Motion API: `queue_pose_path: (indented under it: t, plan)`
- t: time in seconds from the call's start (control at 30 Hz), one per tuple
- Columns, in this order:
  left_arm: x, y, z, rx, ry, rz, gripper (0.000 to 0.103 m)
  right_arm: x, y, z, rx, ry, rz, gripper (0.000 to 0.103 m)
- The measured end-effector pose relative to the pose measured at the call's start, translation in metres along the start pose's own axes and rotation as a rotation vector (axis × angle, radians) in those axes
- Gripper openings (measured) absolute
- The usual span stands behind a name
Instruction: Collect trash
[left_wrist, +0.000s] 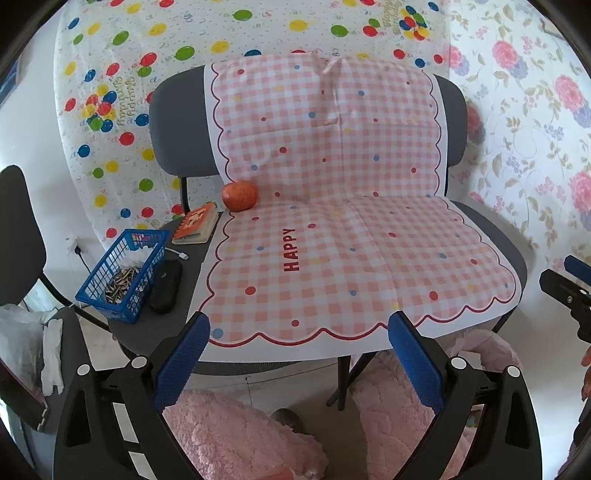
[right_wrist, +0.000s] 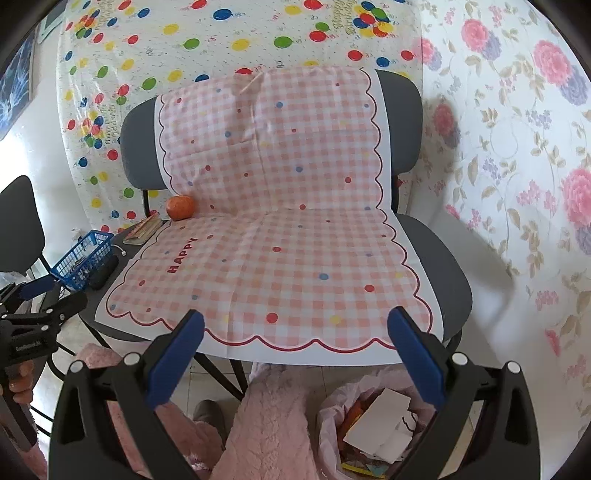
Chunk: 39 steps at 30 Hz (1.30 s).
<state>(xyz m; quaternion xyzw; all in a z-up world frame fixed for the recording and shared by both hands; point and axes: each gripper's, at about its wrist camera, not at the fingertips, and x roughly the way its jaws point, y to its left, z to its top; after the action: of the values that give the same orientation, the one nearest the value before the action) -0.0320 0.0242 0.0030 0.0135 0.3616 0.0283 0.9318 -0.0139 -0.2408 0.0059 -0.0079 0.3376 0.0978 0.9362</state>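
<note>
Left claw (left_wrist: 299, 343) and right claw (right_wrist: 295, 341) both gape wide (nothing between the fingers), held level.

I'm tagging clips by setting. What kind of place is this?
Probably a room in a home, dressed up for a birthday: a balloon-print "Happy Birthday" sheet hangs behind chairs covered with a pink checked "HAPPY" cloth, floral fabric hangs to the right, and a lined trash bin sits on the tiled floor.

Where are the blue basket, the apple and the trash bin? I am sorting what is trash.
blue basket (left_wrist: 110, 291), left wrist view, near mesh wall.
apple (left_wrist: 239, 196), left wrist view, middle of its skin.
trash bin (right_wrist: 328, 410), right wrist view, liner's left rim.
</note>
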Motion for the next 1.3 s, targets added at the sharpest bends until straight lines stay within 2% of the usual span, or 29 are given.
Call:
queue_pose_path:
  t: [1.3]
  plan:
    - [0.0087,0.0014,-0.002,-0.017,0.02,0.004,0.096,0.0029,-0.0089,-0.0068,0.033,0.013,-0.018,0.097]
